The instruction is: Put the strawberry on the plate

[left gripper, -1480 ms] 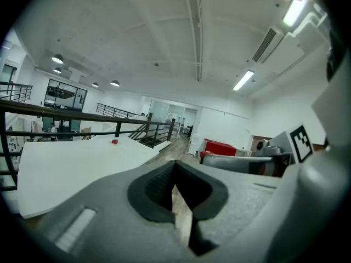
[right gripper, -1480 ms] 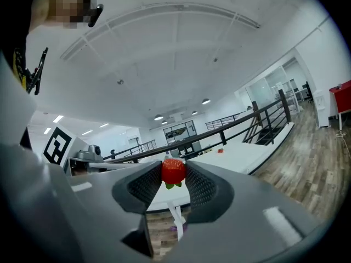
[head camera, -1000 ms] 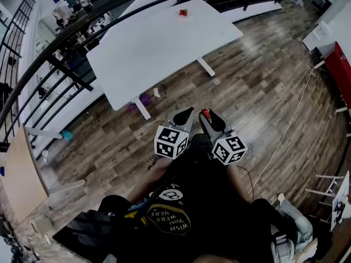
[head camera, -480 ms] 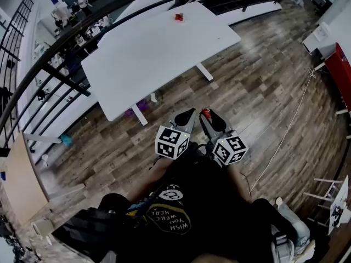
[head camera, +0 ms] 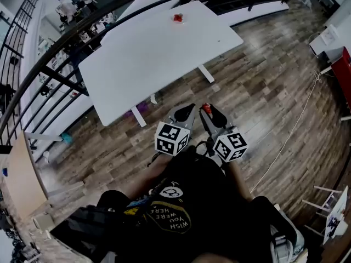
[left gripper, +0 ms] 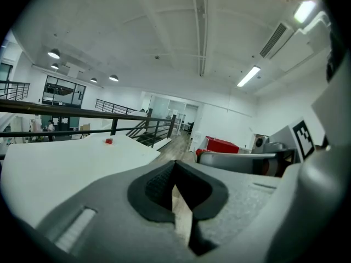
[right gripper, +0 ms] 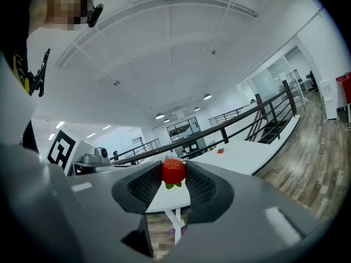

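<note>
Standing on a wooden floor [head camera: 263,81], a person faces a white tabletop [head camera: 148,53] well ahead. The left claw [left gripper: 174,169] is closed on nothing. The right claw [right gripper: 174,182] clamps the strawberry [right gripper: 173,170] in mid-air, short of the tabletop. A small red object [head camera: 177,18] sits near its far edge.

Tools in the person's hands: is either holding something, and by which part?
The right tool pinches a strawberry by its two red sides, between the tips. The left tool is shut on nothing.
</note>
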Action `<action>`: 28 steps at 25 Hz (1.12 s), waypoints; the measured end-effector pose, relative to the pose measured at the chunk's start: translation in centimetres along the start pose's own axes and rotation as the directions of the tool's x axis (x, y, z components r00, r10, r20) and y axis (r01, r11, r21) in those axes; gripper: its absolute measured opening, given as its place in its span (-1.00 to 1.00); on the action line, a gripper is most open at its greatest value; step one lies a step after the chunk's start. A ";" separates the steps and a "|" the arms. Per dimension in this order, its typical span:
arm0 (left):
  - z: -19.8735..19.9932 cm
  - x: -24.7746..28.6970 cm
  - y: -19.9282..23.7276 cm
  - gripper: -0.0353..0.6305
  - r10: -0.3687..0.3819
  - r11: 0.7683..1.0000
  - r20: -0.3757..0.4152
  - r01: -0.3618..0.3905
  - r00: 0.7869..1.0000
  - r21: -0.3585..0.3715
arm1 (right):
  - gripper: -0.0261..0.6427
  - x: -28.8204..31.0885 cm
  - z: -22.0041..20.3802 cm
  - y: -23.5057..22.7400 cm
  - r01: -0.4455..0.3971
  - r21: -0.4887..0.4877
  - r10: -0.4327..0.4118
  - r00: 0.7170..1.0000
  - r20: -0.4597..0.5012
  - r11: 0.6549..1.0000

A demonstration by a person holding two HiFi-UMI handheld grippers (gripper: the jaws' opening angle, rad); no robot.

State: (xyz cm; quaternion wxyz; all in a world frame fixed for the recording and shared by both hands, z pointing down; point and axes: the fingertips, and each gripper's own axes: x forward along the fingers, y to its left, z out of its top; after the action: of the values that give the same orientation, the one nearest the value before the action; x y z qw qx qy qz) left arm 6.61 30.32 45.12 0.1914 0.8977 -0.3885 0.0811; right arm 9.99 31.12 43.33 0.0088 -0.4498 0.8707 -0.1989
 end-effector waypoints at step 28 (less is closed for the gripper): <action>6.2 6.4 13.2 -0.89 -0.049 0.999 0.011 0.050 0.999 -0.002 | -0.51 14.4 4.2 -3.3 0.047 0.000 -0.047 0.999 0.020 0.999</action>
State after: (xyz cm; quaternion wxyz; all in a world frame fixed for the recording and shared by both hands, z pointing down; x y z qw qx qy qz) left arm 1.37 15.32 45.04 0.1924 0.9072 -0.3673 0.0708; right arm 4.79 16.68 42.98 0.0127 -0.4723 0.8597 -0.1941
